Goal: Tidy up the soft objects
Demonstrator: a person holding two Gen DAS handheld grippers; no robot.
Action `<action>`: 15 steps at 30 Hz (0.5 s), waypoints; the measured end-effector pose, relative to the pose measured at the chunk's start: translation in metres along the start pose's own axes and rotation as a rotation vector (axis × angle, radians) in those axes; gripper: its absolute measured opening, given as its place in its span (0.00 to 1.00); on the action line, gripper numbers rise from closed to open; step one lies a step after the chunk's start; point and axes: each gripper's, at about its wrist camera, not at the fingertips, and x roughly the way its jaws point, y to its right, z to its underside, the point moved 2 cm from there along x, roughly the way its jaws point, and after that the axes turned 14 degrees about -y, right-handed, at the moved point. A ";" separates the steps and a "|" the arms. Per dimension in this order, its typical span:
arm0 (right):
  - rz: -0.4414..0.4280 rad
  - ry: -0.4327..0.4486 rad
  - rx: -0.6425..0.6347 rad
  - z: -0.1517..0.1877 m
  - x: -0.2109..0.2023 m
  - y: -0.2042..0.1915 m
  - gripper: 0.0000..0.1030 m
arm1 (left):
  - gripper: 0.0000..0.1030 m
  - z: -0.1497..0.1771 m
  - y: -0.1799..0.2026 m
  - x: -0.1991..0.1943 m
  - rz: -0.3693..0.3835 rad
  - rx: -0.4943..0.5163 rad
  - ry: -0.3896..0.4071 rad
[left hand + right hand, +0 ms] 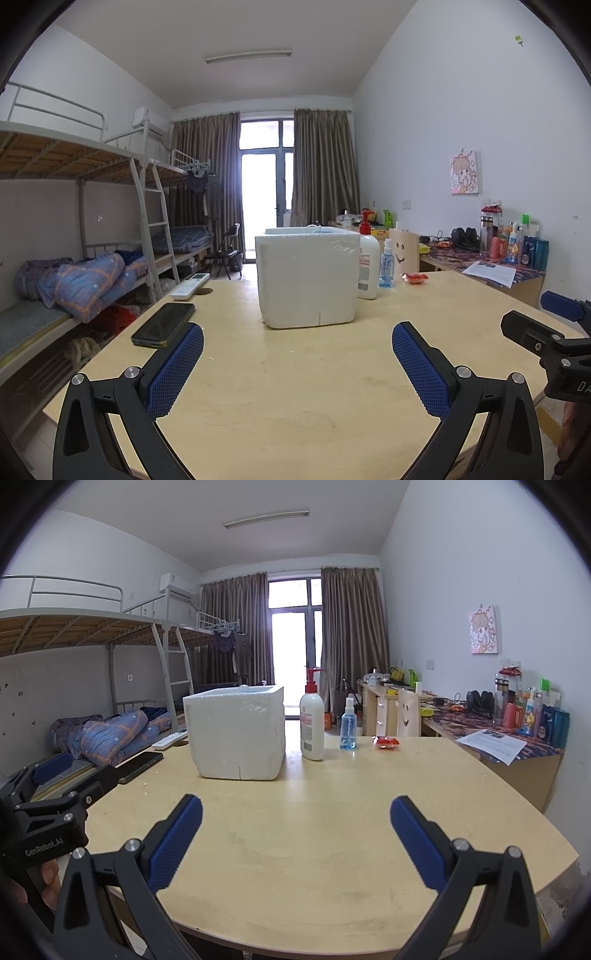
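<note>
A white foam box [308, 277] stands on the light wooden table [295, 387]; it also shows in the right wrist view [236, 733]. Its inside is mostly hidden. A small red soft packet [415, 278] lies behind and right of the box, also in the right wrist view [386, 741]. My left gripper [297, 363] is open and empty above the table's near part. My right gripper [295, 836] is open and empty, to the right of the left one.
A black phone [164, 325] and a white remote [190, 285] lie at the table's left. A white lotion bottle [312, 720] and a blue spray bottle [348, 729] stand right of the box. A cluttered desk [517, 738] runs along the right wall; bunk beds stand left.
</note>
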 end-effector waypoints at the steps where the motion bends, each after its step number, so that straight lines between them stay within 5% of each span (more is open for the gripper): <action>1: -0.002 0.001 0.001 0.000 0.000 0.000 1.00 | 0.99 0.000 0.000 0.000 -0.001 -0.001 0.001; 15: 0.003 -0.006 -0.020 0.002 0.004 -0.004 1.00 | 0.99 0.000 -0.003 0.000 0.010 0.004 -0.015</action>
